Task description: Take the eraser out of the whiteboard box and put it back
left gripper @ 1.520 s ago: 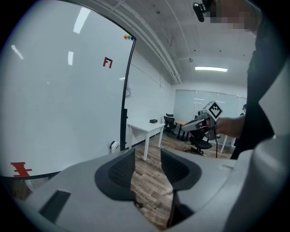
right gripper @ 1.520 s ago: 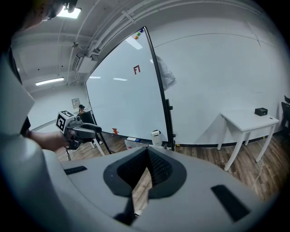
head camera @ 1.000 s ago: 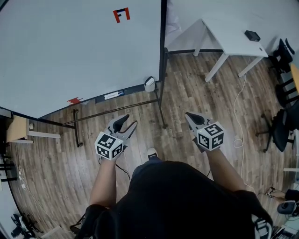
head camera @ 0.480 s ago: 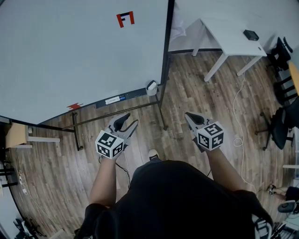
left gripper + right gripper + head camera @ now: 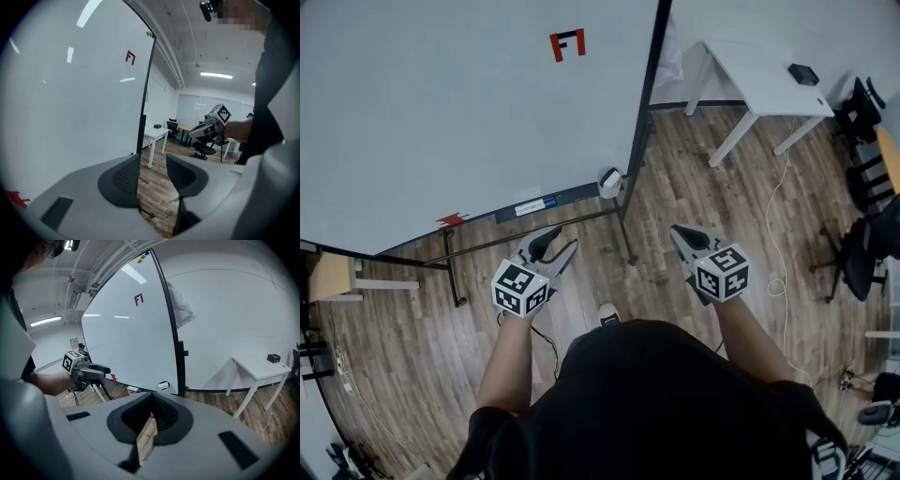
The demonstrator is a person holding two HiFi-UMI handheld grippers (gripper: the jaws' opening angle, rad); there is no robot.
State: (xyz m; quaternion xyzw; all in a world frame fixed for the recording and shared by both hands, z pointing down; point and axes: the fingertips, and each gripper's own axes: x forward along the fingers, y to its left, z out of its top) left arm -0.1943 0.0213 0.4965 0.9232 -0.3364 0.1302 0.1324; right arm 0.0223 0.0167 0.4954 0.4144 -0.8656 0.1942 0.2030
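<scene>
The whiteboard fills the upper left of the head view. A small white box hangs at the right end of its tray, also seen as the white box in the right gripper view. I cannot see an eraser; the box's inside is hidden. My left gripper hovers over the floor short of the tray, open and empty. My right gripper hangs level with it to the right, its jaws meeting at the tips with nothing between.
A white-and-blue item lies on the tray. A red magnet sticks to the board. The stand's bars run in front of my grippers. A white table, a floor cable and office chairs are at the right.
In the head view the whiteboard, its tray and the white box have drifted to the right. Both grippers hold the same pose.
</scene>
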